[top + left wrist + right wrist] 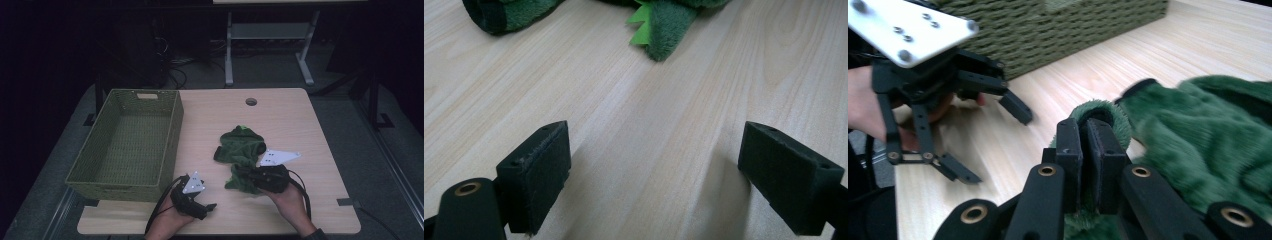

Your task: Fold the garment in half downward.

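A pale wooden table (295, 120) under a dark room; at its left side stands a large green woven basket (127, 145), open-topped, with nothing visible inside. Right of the basket, near the table's middle, lies a dark green plush garment (240, 147), crumpled, with a bright green zigzag trim seen in the left gripper view (640, 25); it looks like a small fleece costume piece, though the exact kind is hard to tell.

The right gripper (1087, 150) has its jaws pressed together on a fold at the garment's near edge; the fleece bulges above the pads, so the hold is on a thin pinch of cloth only. The left gripper (202, 207) sits near the table's front edge, just right of the basket's near corner, its jaws wide apart over bare wood with nothing between them.

The step in hand appears to be lifting the garment toward the basket. To do it well: raise it high enough that the trailing cloth clears the basket's rim; move slowly, since a pinch this shallow could slip; the free left gripper could take a second edge so the bulk does not drag or snag on the weave.
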A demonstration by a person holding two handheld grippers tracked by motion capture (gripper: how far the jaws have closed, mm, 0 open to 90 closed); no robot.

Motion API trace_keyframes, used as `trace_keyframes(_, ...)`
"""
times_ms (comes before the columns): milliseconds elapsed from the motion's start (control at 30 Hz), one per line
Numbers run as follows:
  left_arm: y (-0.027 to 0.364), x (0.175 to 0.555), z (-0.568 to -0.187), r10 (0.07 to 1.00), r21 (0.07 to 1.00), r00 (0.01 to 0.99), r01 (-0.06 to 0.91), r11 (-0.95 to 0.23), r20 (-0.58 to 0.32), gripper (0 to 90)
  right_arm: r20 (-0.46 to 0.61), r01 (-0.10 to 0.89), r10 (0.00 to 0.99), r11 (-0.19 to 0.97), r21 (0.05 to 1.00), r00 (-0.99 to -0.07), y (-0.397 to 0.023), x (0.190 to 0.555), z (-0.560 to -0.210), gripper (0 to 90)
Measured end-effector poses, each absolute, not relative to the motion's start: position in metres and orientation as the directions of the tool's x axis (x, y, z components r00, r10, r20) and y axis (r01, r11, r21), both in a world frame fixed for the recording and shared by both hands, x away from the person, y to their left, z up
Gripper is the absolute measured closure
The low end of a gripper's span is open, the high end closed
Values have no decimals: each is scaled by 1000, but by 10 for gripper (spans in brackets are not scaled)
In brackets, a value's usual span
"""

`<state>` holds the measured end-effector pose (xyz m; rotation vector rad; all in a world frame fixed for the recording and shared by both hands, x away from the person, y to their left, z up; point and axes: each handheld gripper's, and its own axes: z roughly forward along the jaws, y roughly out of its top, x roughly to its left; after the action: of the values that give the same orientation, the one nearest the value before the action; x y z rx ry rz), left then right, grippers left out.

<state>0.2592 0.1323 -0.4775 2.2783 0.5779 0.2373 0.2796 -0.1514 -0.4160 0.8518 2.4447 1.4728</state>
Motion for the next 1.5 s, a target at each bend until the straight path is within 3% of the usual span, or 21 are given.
trace_keyframes(500, 132, 259, -477, 475, 720, 880, 335, -608, -8, 130, 120, 459, 657, 373, 806, -745, -181, 286, -425, 769)
trace_keyframes(833, 132, 260, -477, 472, 719, 881, 332, -611, -6, 130, 85, 410, 671, 343, 845, -736, -188, 289, -410, 830)
trace_keyframes(1133, 132, 260, -477, 468, 717, 884, 326, -616, 0, 130, 126, 519, 670, 427, 740, -731, -174, 310, -444, 862)
trace_keyframes(1333, 132, 260, -477, 470, 717, 883, 329, -614, -3, 131, 115, 540, 665, 480, 691, -738, -166, 313, -455, 865)
trace_keyframes(1500, 133, 260, -477, 468, 717, 884, 325, -617, 2, 131, 104, 530, 669, 473, 704, -736, -171, 311, -451, 826)
